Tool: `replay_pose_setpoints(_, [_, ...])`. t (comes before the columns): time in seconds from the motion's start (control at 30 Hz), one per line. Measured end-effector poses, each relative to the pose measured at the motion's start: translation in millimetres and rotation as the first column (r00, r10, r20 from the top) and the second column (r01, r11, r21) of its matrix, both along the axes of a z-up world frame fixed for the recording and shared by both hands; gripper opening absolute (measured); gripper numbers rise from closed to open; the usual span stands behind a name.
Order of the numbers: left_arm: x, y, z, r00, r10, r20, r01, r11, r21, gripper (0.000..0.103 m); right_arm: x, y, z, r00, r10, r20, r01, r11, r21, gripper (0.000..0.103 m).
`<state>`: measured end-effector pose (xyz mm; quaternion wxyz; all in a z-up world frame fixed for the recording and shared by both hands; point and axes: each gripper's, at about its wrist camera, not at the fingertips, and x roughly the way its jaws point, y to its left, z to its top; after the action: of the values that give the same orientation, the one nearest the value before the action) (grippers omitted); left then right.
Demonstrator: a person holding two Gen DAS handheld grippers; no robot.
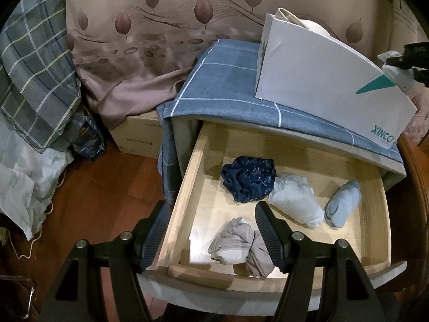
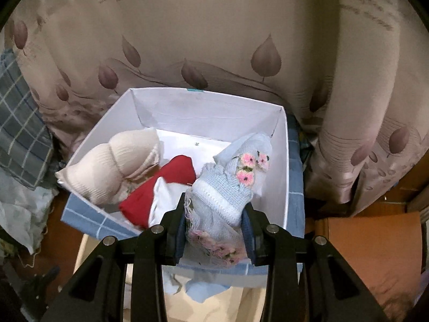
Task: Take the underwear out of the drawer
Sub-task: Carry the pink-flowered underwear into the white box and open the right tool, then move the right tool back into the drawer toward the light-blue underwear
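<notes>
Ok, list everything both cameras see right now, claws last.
drawer: one, pale wood, pulled open under the nightstand top.
underwear in drawer: four bundles: navy, white, light blue, beige.
white box: one, on the blue checked cloth.
box contents: beige bra, red garment, white piece.
curtain: beige, leaf print, behind.
cardboard box: one, on the floor at left.
left claw: open, over the drawer's front left corner.
right claw: shut on light blue knit garment with pink flowers, over the white box.
</notes>
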<state>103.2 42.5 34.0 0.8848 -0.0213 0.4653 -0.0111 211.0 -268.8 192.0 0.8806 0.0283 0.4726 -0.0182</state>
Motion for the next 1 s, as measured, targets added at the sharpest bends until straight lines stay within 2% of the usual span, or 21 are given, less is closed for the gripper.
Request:
replay_pose_setpoints(0.17, [0,-1,0,1.000,-0.004,0.005,0.004,1.000,0.004,0.068,20,-2,-20,0.999,-0.014,-0.040,0.011,0.997,-0.078,0.034])
replay_pose_setpoints(0.47, [1,-3,0,1.000,-0.012,0.006,0.012,1.000,0.009,0.068,27,-10,-41,0.996,-0.043,-0.075,0.037,0.997,-0.073,0.041])
replay_pose_setpoints(0.63, [1,-3,0,1.000,-0.012,0.004,0.012,1.000,0.007,0.068,21,-11,-35,0.996,-0.060,-0.070,0.055,0.996,-0.068,0.049])
replay_pose_setpoints(0.77, [1,-3,0,1.000,-0.012,0.003,0.012,1.000,0.007,0.068,14,-8,-25,0.997,-0.051,-0.058,0.047,0.996,-0.078,0.060])
replay_pose_setpoints(1.0, [-1,-3,-1,1.000,-0.017,0.000,0.017,1.000,0.022,0.068,-7,-1,4,1.000,-0.027,-0.008,0.027,0.996,-0.079,0.064])
